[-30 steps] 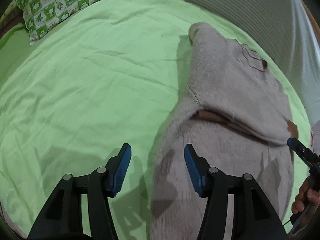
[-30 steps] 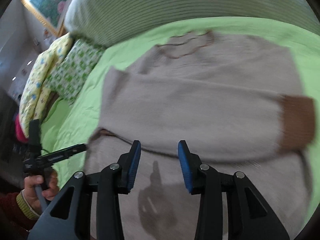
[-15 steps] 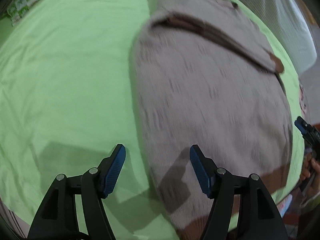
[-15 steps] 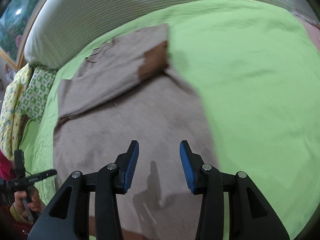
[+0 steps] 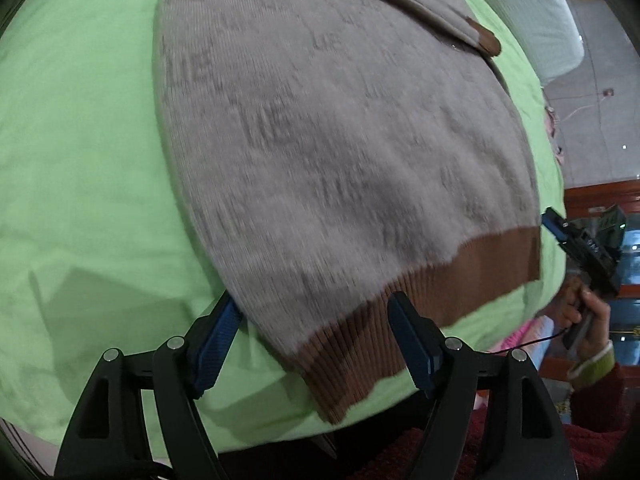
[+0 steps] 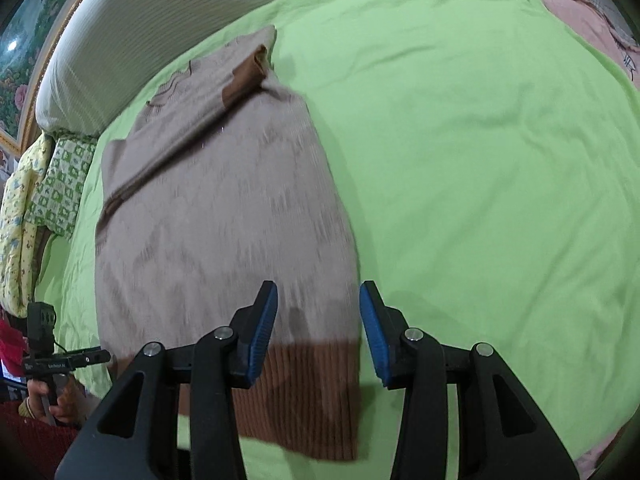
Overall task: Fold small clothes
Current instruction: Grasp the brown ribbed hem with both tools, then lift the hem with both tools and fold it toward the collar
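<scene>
A small beige knit sweater (image 5: pixel 320 128) with a brown ribbed hem (image 5: pixel 360 344) lies flat on the green bedsheet (image 5: pixel 80 160), its sleeves folded across the chest. My left gripper (image 5: pixel 316 340) is open and empty, its jaws straddling the hem's left corner. In the right wrist view the sweater (image 6: pixel 224 208) runs away from me, its hem (image 6: pixel 296 392) nearest. My right gripper (image 6: pixel 318 332) is open and empty over the hem's right corner. A brown cuff (image 6: pixel 244 80) lies near the collar.
A striped white pillow (image 6: pixel 160 20) lies along the far edge of the bed. A green patterned pillow (image 6: pixel 60 184) sits at the far left. The sheet (image 6: pixel 480 160) spreads to the right of the sweater. The near bed edge lies just below the hem.
Both grippers have pulled back from the sweater's chest down to its hem, left to the left corner, right to the right corner. Both stayed open.
</scene>
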Demonstrator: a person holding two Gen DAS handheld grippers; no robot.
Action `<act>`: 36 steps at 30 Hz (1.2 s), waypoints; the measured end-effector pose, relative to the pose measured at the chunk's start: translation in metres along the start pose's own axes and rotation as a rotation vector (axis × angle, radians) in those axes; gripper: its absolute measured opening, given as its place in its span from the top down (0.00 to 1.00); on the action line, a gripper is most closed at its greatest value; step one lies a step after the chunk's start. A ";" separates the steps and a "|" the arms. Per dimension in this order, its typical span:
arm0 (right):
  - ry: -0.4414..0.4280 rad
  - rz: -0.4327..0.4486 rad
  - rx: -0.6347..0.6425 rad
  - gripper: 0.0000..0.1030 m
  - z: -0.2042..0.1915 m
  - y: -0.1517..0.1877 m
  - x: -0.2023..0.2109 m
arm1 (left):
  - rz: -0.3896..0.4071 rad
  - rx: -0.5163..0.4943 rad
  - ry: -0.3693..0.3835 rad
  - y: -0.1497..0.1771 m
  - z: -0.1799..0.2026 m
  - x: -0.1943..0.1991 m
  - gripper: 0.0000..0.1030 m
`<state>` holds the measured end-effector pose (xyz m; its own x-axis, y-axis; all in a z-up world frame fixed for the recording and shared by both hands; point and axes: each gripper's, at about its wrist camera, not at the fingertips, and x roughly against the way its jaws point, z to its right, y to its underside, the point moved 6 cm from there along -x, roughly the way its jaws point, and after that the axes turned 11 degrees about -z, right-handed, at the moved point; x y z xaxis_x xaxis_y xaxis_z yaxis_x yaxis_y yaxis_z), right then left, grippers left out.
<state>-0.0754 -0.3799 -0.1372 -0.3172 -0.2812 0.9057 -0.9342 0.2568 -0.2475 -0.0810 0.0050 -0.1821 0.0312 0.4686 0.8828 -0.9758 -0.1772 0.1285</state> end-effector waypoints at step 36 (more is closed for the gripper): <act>-0.495 0.159 0.098 0.92 -0.073 -0.036 0.073 | 0.286 -0.047 0.273 -0.035 0.053 0.088 0.93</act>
<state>-0.0531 -0.3421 -0.0366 -0.4734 -0.6550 0.5890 -0.8715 0.2513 -0.4211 -0.0328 0.0064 -0.0852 -0.2957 0.6203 0.7265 -0.9458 -0.2971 -0.1312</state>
